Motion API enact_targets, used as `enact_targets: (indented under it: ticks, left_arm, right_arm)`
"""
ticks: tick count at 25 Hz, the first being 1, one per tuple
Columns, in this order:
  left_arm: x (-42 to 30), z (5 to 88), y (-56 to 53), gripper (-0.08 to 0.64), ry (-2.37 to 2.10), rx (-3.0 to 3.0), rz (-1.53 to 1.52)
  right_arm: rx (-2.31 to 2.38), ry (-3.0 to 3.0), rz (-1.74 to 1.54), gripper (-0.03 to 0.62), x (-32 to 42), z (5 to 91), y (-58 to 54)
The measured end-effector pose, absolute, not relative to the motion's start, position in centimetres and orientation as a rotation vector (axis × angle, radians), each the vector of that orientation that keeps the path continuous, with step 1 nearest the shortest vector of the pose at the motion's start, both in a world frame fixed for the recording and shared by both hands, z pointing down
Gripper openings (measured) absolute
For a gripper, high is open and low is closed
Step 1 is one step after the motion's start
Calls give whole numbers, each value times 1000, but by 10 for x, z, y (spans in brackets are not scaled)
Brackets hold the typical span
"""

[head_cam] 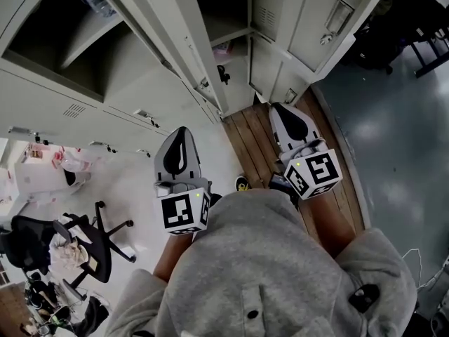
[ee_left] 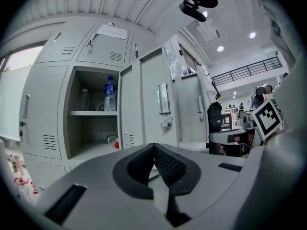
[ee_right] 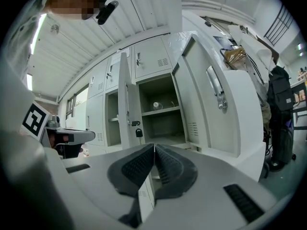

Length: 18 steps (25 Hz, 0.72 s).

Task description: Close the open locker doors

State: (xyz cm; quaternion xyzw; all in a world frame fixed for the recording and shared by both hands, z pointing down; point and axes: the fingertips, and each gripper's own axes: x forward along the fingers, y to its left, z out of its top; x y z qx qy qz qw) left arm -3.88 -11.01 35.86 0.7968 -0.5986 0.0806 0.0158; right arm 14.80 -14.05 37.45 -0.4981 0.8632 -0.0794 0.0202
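Lockers (head_cam: pixel 49 93) ahead: I note the open locker door (head_cam: pixel 175 41) beyond left hand-held gripper (head_cam: pixel 182 133) and right hand-held gripper (head_cam: pixel 282 109), untouched; both clenched empty.

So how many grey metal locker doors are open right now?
2. One open grey metal locker door beside the compartment with bottles, the other right of the next compartment. More may sit outside view.

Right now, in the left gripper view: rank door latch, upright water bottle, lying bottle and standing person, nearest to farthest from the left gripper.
1. Door latch, on the open door, right of centre.
2. Upright water bottle on the shelf, and lying bottle below it, left: too close to call.
3. Standing person, far right background.
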Motion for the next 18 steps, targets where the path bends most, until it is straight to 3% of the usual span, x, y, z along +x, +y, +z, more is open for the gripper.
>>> enact_targets:
  ticks: [18]
  left_arm:
    - [-47, 353, -116, 9, -1897, 2471, 224]
  right_arm:
    - [-1551, 2686, -196, 29, 147, 368, -149]
